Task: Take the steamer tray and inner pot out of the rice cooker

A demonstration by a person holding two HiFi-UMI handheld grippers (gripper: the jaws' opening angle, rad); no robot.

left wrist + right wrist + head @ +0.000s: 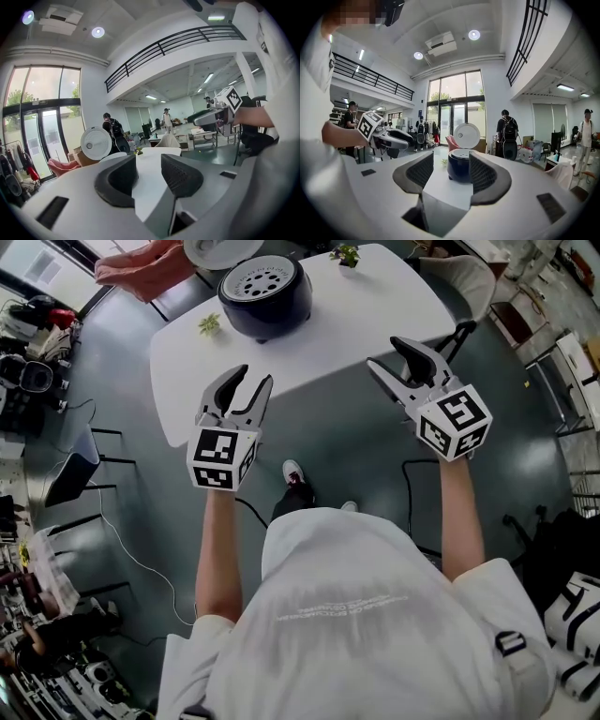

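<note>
White table (375, 324) w/ lid-up rice cooker (265, 296); we hold L gripper (255, 376) & R gripper (385, 351) short of it, jaws apart, both empty.

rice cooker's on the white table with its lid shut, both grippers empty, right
No, the lid stands open, as the right gripper view shows. The rice cooker is on the white table, and left gripper and right gripper are empty.

Dark rice cooker (265, 298) on table (375, 320), lid (222, 250) open, steamer tray (262, 279) inside
</note>
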